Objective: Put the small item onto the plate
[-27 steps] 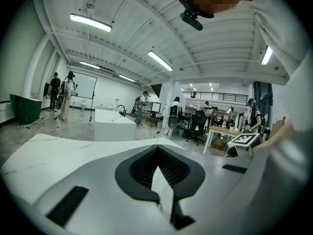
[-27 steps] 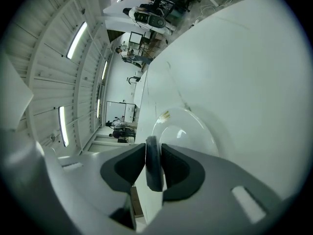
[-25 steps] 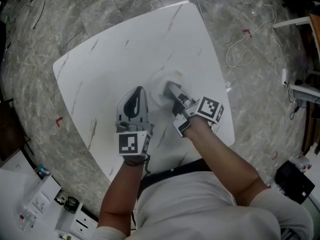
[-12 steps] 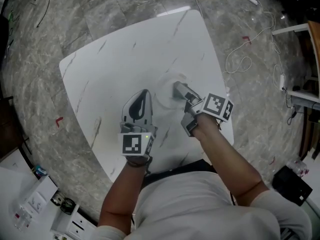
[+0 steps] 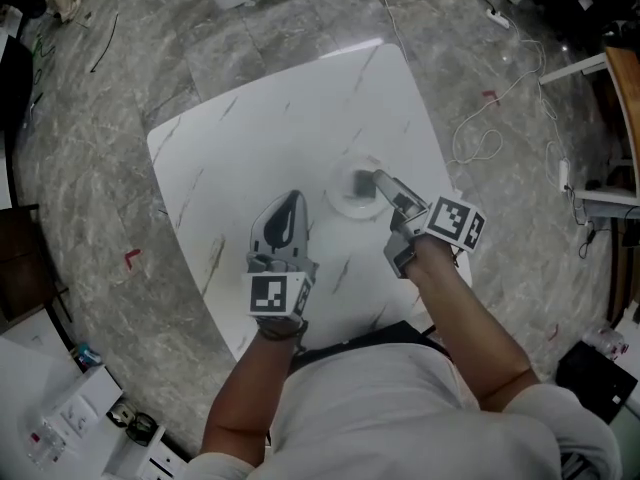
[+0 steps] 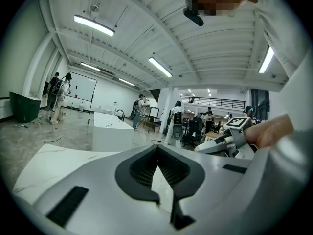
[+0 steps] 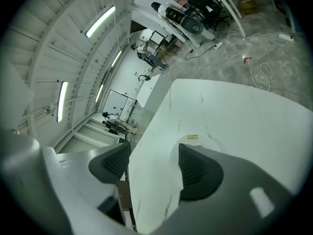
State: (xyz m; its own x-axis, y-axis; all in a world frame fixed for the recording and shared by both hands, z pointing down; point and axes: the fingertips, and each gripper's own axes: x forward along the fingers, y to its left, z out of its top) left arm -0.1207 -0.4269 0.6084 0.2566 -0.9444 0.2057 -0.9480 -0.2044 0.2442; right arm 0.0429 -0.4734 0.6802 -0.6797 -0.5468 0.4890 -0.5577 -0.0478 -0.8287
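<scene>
- The small item (image 5: 360,183) looks like it's already on the plate (image 5: 334,194), a dark blob around the middle. It's too small to tell its shape or which way its long axis runs.
- The right gripper (image 5: 381,179) is the one that matters here. Its tips are over the plate's right edge, and the item is just past them on the far-left side.
- Its jaws are opening and spread wide. In the right gripper view there's only bare table (image 5: 270,138) between them, so nothing's being pinched.
- The left gripper (image 5: 292,201) sits to the left of the plate and a bit nearer, clearly apart from it. Its fingers are pressed together and hold nothing.
- My guess is the drop is basically done. The next move would be backing the right gripper out along its own line, toward near-right, so the jaw nearest the item doesn't clip it.
</scene>
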